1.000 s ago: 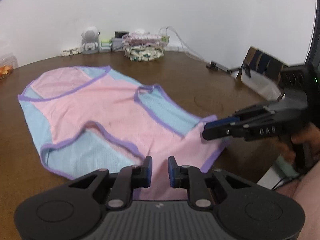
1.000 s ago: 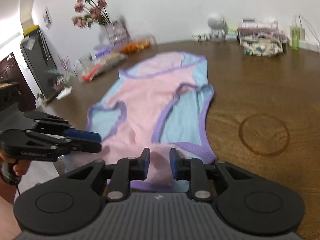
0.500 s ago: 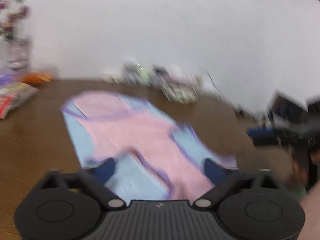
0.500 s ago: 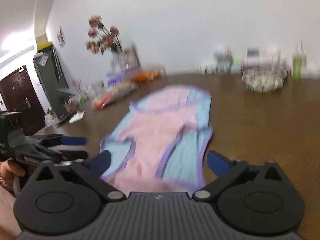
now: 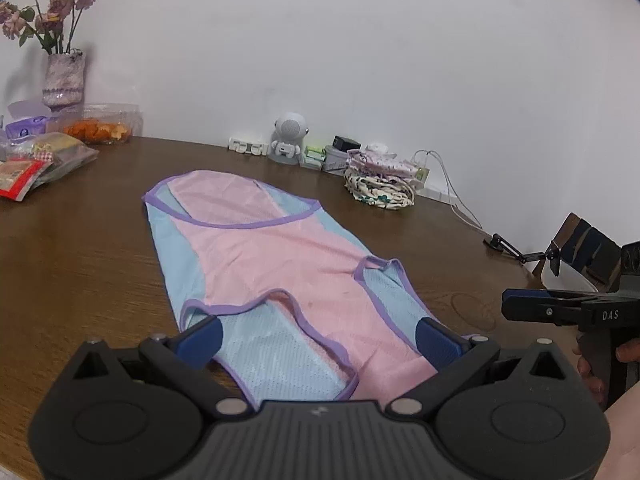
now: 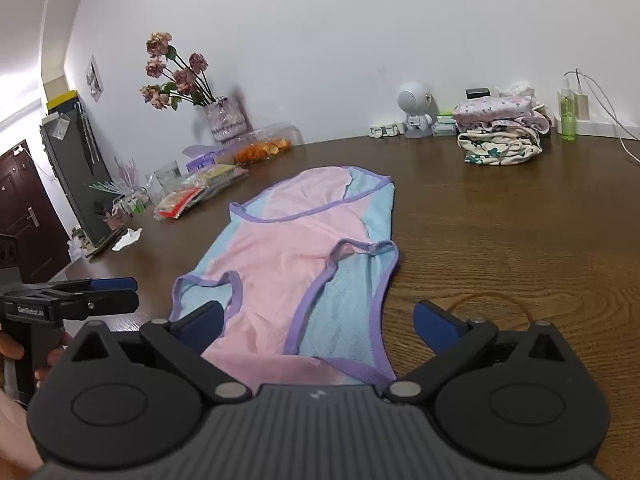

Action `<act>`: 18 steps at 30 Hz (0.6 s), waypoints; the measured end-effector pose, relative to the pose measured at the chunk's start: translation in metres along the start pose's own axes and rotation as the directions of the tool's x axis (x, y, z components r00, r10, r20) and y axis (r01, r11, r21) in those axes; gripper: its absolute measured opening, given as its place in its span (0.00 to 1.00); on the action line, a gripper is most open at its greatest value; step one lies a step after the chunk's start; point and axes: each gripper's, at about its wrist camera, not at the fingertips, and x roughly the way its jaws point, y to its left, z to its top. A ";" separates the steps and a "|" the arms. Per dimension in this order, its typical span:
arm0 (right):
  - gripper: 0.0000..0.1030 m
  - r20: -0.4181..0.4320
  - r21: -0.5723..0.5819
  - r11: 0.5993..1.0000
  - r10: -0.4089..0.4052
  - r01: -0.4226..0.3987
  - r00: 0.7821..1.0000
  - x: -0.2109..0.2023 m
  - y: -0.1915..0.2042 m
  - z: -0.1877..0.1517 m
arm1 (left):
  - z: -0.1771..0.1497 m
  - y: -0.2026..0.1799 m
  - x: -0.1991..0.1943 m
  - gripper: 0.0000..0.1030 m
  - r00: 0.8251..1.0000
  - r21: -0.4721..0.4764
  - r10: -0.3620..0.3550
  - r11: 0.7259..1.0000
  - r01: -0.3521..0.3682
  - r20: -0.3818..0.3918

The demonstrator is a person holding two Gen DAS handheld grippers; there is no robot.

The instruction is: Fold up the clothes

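Both your tongs, left gripper (image 5: 318,330) and right gripper (image 6: 320,322), have just sprung wide open, gripping nothing, above the pink-and-blue garment (image 5: 256,256) lying flat on the table (image 5: 80,248).

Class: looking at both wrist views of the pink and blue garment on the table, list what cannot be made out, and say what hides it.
- Garment near hem: hidden in both views behind each gripper's own body.
- Folded clothes pile: number of pieces unclear, too small.
- Right gripper: seen edge-on in left view, gap unreadable there.
- Table near edge: cut off by the frame.
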 end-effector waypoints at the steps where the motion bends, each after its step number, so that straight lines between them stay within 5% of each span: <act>1: 1.00 0.000 -0.004 1.000 -0.001 0.001 1.000 0.000 0.000 0.001 | 0.000 0.001 0.000 1.00 1.000 -0.003 0.003 1.000 -0.003 -0.001; 12: 1.00 0.038 -0.029 0.998 -0.055 0.056 0.998 -0.002 -0.005 0.026 | 0.006 0.027 0.007 1.00 0.997 -0.074 0.071 0.995 -0.073 -0.026; 18: 1.00 -0.008 0.012 0.999 -0.041 0.041 0.999 0.014 -0.004 0.018 | -0.001 0.032 0.010 1.00 0.997 -0.105 0.068 0.992 -0.071 -0.036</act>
